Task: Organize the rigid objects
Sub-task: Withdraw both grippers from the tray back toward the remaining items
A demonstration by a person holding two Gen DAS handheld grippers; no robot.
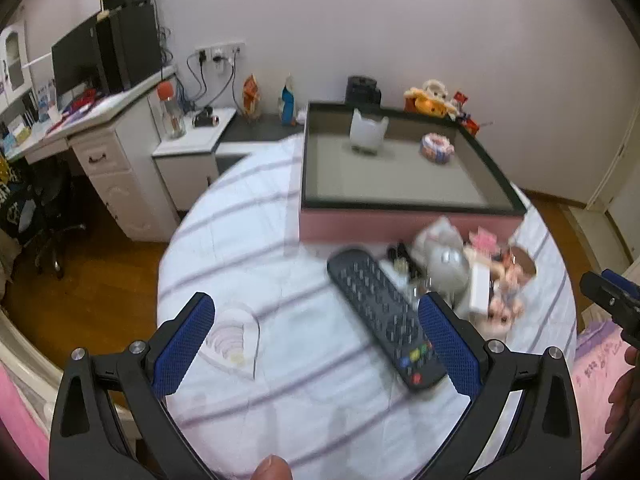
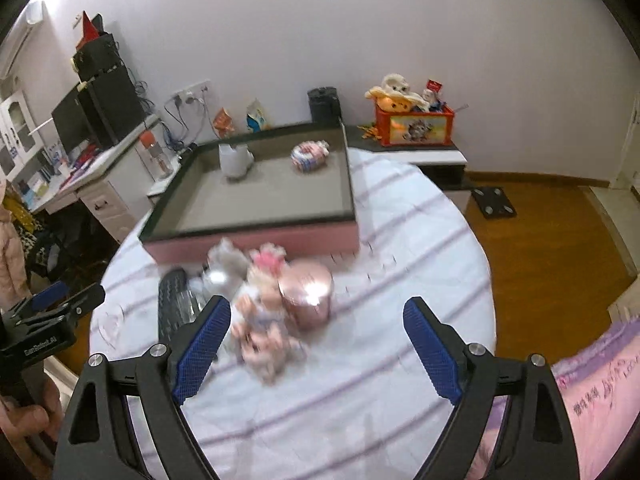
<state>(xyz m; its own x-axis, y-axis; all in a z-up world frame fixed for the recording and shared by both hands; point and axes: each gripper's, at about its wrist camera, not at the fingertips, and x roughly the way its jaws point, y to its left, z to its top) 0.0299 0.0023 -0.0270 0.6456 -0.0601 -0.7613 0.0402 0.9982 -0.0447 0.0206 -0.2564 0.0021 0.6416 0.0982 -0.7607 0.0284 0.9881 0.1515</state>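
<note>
A black remote control [image 1: 386, 316] lies on the round table, its lower end by my left gripper's right finger. My left gripper [image 1: 316, 310] is open and empty above the cloth. A blurred pile sits to the right: a silver object [image 1: 446, 264], a white box [image 1: 480, 286] and pink dolls [image 2: 260, 332]. A pink round tin [image 2: 308, 294] stands beside the dolls. My right gripper [image 2: 316, 314] is open and empty, just in front of the dolls and tin. The pink-sided tray [image 1: 400, 200] holds a white cup [image 1: 366, 132] and a small striped item [image 1: 436, 148].
The table wears a white cloth with purple stripes [image 2: 360, 380]. A flat heart-shaped card [image 1: 234, 342] lies at its left. A desk with monitor [image 1: 80, 64] stands left, a toy box [image 2: 414, 124] at the back, a pink bed cover [image 2: 592, 400] at right.
</note>
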